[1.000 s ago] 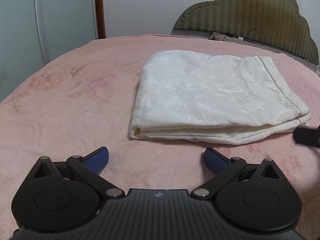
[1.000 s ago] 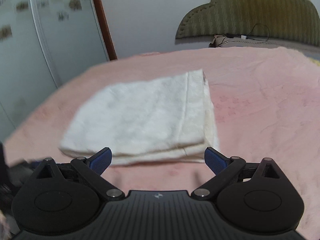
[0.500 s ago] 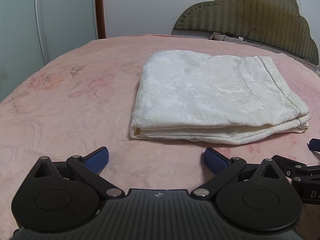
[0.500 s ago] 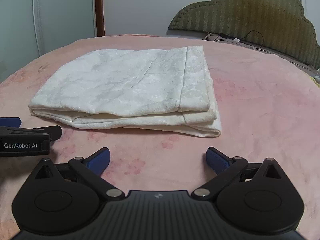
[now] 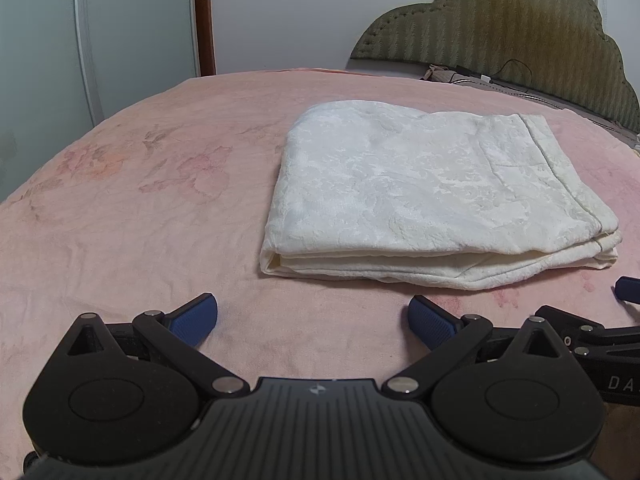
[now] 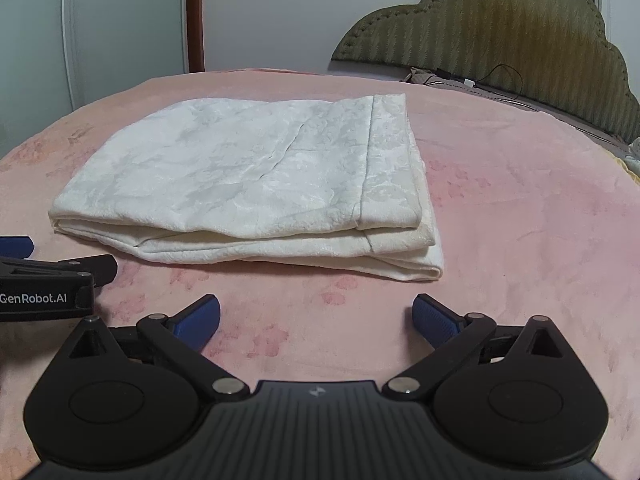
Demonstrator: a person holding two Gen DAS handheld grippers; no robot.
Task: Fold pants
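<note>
The cream-white pants (image 5: 432,196) lie folded into a flat layered rectangle on the pink bedspread (image 5: 140,200); they also show in the right wrist view (image 6: 256,184). My left gripper (image 5: 314,320) is open and empty, low over the bedspread just in front of the pants' near edge. My right gripper (image 6: 316,320) is open and empty, also just in front of the near edge. Each gripper shows at the edge of the other's view: the right one (image 5: 600,328) and the left one (image 6: 52,280).
A padded olive headboard (image 5: 500,28) stands at the far right with a black cable (image 6: 500,80) at its foot. White wardrobe doors (image 5: 100,20) and a brown post (image 5: 204,16) stand beyond the bed's far left edge.
The right gripper has swung back from the pants and settled beside the left one, level with it. The left gripper and the pants have not moved.
</note>
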